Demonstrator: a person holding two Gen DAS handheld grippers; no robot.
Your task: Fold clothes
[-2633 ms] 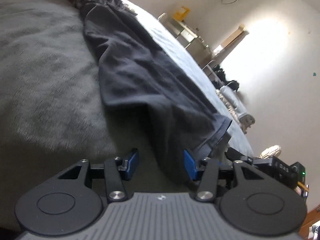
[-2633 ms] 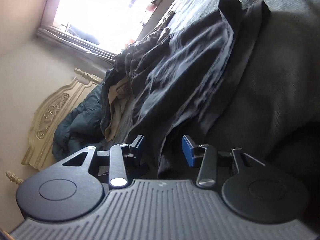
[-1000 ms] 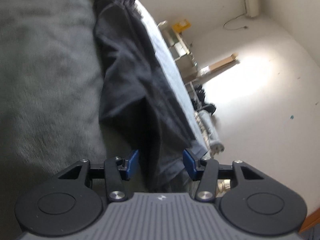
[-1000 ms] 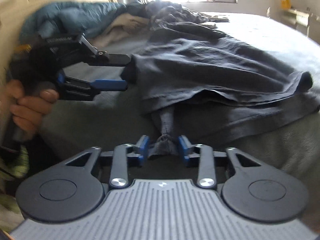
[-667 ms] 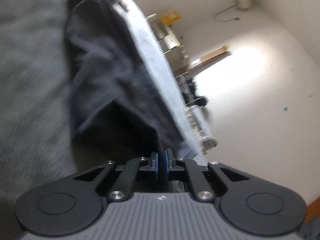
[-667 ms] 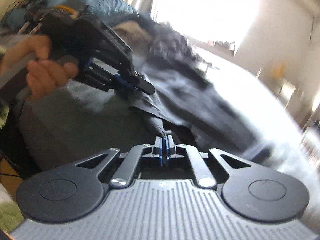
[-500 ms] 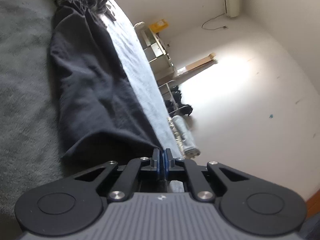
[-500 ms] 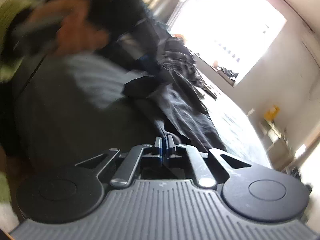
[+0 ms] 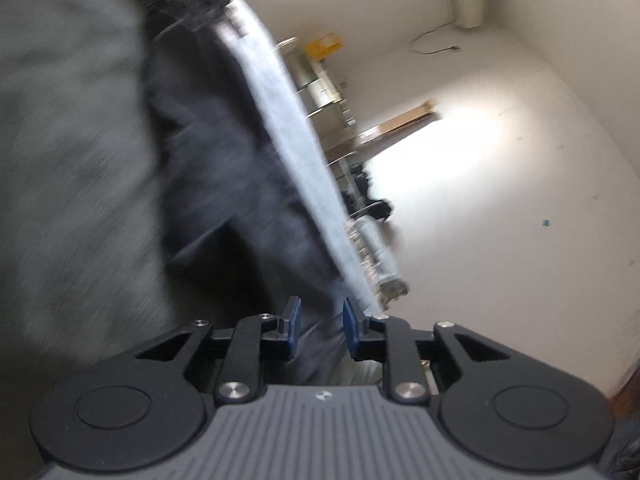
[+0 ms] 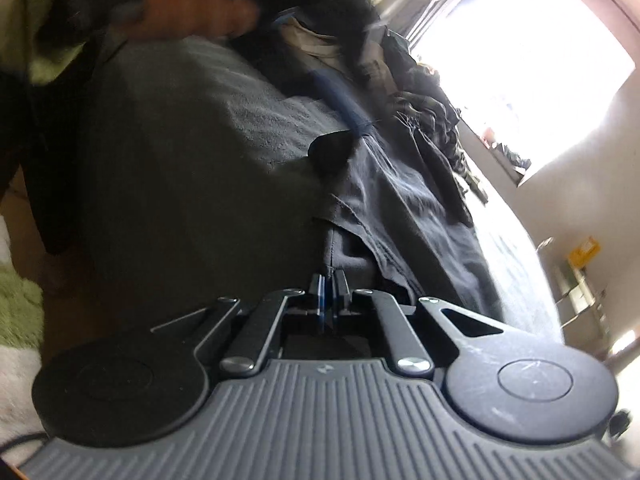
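While you hold: dark garment [image 10: 400, 200], thin creased cloth, lies on grey napped blanket [image 10: 200, 160].
Right gripper [image 10: 329, 294]: your pads pinch its hem.
Left gripper [image 9: 320, 322]: narrow gap, just been opening, blurred cloth between pads.

A grey blanket [image 10: 208, 184] was spread over the bed, and a pale sheet [image 9: 288, 136] was seen along its far side. A metal shelf unit [image 9: 320, 92] with a yellow box [image 9: 323, 45] on top was set against the white wall [image 9: 520, 200]. A bright window [image 10: 532, 60] and a green rug [image 10: 18, 312] were seen from the right wrist.
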